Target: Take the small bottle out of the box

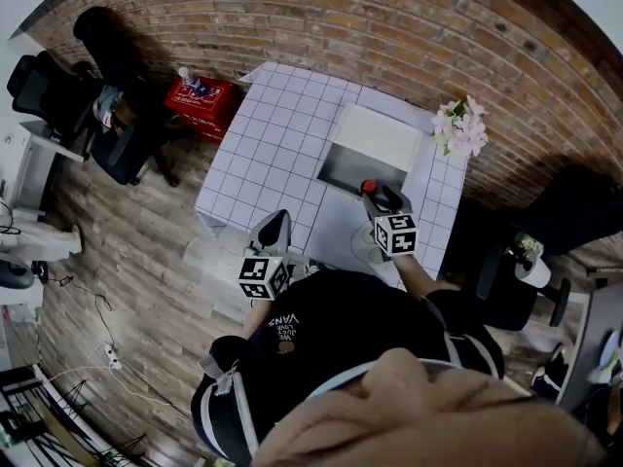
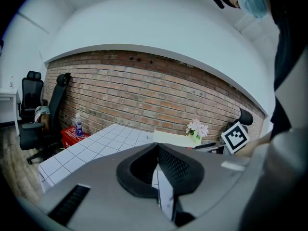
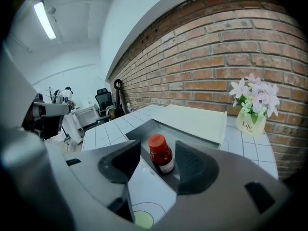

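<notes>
A small brown bottle (image 3: 161, 156) with a red cap (image 1: 368, 186) stands upright at the near edge of the open grey box (image 1: 352, 170), whose pale lid (image 3: 195, 121) lies back. Whether it rests on the rim or just in front of it I cannot tell. My right gripper (image 3: 159, 150) is open around the bottle, and its dark pads (image 3: 192, 165) stand clear of the bottle on both sides. In the head view the right gripper (image 1: 380, 199) reaches to the box's front. My left gripper (image 1: 276, 226) is shut and empty at the table's near edge; in its own view the left gripper (image 2: 156, 148) has its jaws meeting.
The white tiled table (image 1: 273, 144) carries a vase of pink flowers (image 1: 459, 129) at its right, and a green circle mark (image 3: 143, 216) lies under my right gripper. A red crate (image 1: 202, 100) and office chairs (image 1: 117, 134) stand on the floor to the left. A brick wall runs behind.
</notes>
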`<state>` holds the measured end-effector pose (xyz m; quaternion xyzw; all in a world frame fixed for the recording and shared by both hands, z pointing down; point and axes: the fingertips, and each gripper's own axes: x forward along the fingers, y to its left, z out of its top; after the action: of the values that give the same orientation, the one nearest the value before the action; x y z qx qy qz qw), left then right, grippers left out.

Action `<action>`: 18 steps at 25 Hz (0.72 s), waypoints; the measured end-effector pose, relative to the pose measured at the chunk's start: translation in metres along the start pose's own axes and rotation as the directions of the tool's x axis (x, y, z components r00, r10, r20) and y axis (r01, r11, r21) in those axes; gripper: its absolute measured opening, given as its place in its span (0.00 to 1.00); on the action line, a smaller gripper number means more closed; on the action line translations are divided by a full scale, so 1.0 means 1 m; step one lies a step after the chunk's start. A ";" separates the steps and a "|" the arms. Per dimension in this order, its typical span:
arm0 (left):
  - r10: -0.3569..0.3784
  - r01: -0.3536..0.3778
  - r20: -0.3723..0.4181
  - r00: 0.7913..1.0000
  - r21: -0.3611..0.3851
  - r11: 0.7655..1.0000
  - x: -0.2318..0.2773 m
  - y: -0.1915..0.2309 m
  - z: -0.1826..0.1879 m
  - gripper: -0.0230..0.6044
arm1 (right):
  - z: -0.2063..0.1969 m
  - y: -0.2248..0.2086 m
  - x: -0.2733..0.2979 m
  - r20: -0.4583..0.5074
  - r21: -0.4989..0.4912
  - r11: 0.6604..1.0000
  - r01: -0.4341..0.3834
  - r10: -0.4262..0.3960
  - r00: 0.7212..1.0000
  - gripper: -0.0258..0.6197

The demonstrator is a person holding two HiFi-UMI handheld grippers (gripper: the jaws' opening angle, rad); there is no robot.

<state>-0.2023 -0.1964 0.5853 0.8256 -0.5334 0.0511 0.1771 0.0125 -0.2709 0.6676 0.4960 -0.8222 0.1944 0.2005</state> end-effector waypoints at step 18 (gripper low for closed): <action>0.036 -0.036 0.000 0.999 -0.040 0.999 -0.005 0.025 -0.003 0.06 | -0.022 -0.005 0.043 -0.176 -0.096 0.994 0.055 -0.071 0.982 0.36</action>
<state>-0.2269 -0.2005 0.5930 0.8121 -0.5491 0.0432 0.1926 0.0017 -0.2934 0.7094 0.4927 -0.7927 0.1941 0.3019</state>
